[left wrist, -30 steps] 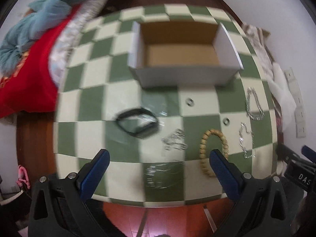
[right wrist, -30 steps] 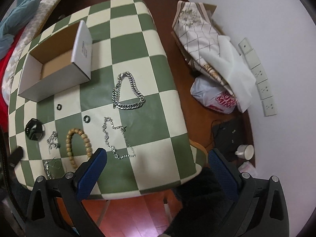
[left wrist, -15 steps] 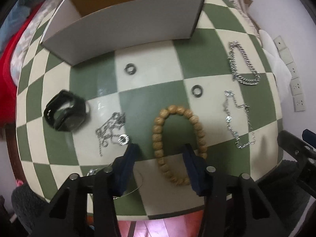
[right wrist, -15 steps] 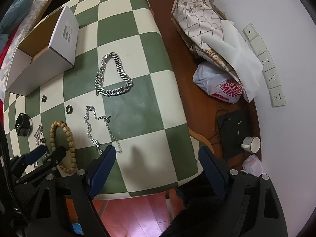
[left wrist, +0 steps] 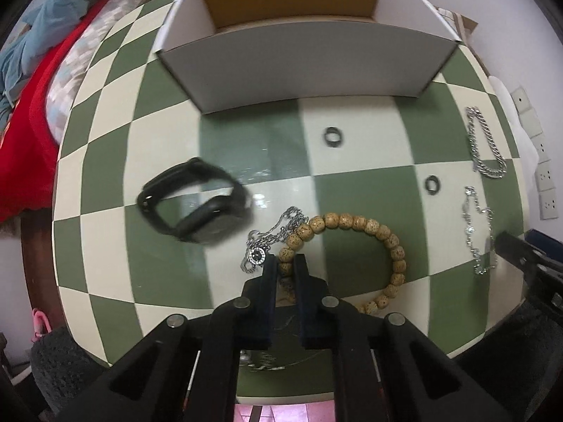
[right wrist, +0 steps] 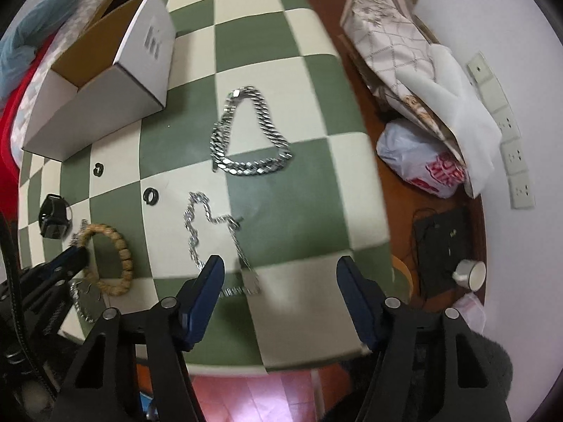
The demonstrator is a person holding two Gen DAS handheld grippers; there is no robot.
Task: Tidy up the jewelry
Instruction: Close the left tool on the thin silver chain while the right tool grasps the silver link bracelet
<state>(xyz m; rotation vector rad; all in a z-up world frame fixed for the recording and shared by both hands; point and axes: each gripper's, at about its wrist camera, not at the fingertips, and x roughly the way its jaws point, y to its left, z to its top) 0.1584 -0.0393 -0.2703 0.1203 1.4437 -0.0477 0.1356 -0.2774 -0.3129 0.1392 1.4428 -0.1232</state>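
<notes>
My left gripper (left wrist: 285,263) is shut on the wooden bead bracelet (left wrist: 366,227), pinching its left side on the checkered table (left wrist: 165,281). The bracelet also shows in the right wrist view (right wrist: 119,242). A thin silver pendant chain (left wrist: 278,235) lies against the bracelet's left. A black watch (left wrist: 193,207) lies further left. An open white cardboard box (left wrist: 302,59) stands behind. My right gripper (right wrist: 281,277) is open and empty over the near table edge, just in front of a thin silver chain (right wrist: 214,232).
Two dark rings (left wrist: 333,137) (left wrist: 432,184) lie between box and bracelet. A thick silver chain (right wrist: 246,140) lies at mid-table. Another chain (right wrist: 79,299) lies near the left gripper. Bags and cloth (right wrist: 422,81) sit on the floor at right. A red blanket (left wrist: 28,133) is at left.
My left gripper has closed from open onto the bead bracelet's left side after moving in. My right gripper has moved closer over the thin chain and stays open.
</notes>
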